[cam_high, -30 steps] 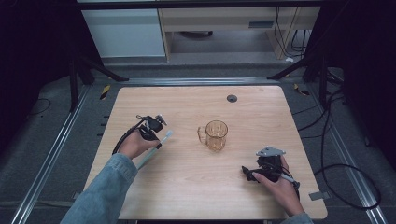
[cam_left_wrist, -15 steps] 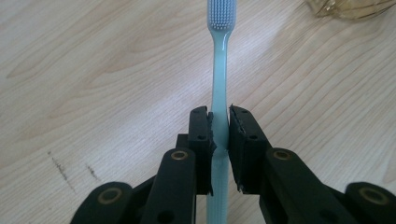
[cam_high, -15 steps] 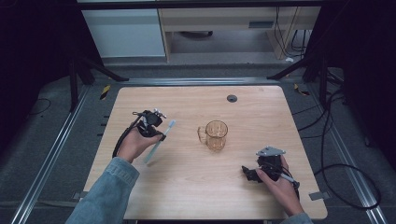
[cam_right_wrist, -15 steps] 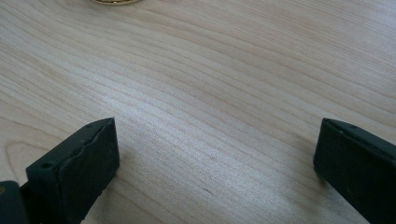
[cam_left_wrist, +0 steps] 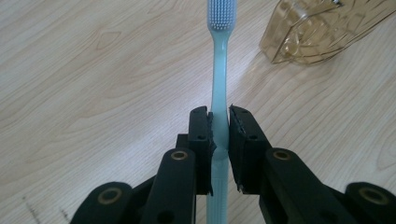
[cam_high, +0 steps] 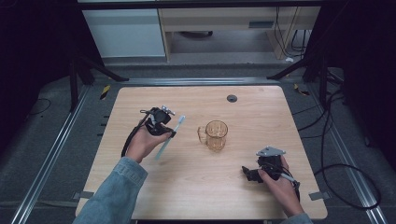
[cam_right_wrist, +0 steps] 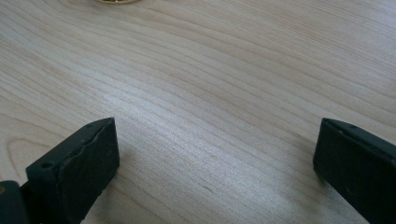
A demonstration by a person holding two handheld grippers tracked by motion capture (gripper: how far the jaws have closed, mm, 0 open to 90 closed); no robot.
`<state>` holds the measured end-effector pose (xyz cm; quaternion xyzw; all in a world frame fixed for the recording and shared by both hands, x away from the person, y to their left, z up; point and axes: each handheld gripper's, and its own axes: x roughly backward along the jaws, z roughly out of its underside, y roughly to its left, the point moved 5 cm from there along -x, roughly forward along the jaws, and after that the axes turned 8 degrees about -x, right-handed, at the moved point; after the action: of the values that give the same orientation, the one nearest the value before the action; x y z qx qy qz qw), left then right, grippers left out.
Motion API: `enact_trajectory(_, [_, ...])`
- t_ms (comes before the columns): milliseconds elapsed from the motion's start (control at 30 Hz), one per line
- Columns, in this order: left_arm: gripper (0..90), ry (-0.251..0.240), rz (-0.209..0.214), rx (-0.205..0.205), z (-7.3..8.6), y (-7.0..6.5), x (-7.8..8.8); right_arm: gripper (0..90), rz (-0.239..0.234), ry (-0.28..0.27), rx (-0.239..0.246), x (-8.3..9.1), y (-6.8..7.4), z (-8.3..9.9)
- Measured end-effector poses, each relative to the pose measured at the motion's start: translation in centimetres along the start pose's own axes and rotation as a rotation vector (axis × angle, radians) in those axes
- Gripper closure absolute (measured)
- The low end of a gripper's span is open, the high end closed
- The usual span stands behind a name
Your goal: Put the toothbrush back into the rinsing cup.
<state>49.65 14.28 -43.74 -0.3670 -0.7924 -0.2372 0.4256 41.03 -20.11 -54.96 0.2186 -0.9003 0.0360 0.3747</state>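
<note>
One toothbrush (cam_left_wrist: 218,84) (bristled end outward, toward the mug (cam_high: 216,135)) along left claw (cam_left_wrist: 219,128).

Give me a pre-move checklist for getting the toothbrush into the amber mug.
1. Grip: left gripper jaws clamp the toothbrush handle on both sides. Ok.
2. Brush orientation: bristle head points away from the jaws, toward the mug. Ok.
3. Toothbrush lifted off the table: cannot tell.
4. Mug upright, mouth open, nothing seen inside. Ok.
5. Path between brush and mug free of other things. Ok.
6. Right gripper open, low over the table, well away from the mug. Ok.
</note>
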Motion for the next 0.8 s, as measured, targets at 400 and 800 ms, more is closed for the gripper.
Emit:
enact_trajectory(400, [78.9, -0.058, -0.008, -0.002, -1.7, -0.7, 0.2, 0.7, -0.009, 0.002, 0.013, 0.0, 0.0, 0.0])
enact_trajectory(800, [78.9, -0.089, -0.011, -0.006, -2.7, -0.9, 0.2, 0.6, -0.02, 0.002, 0.02, 0.0, 0.0, 0.1])
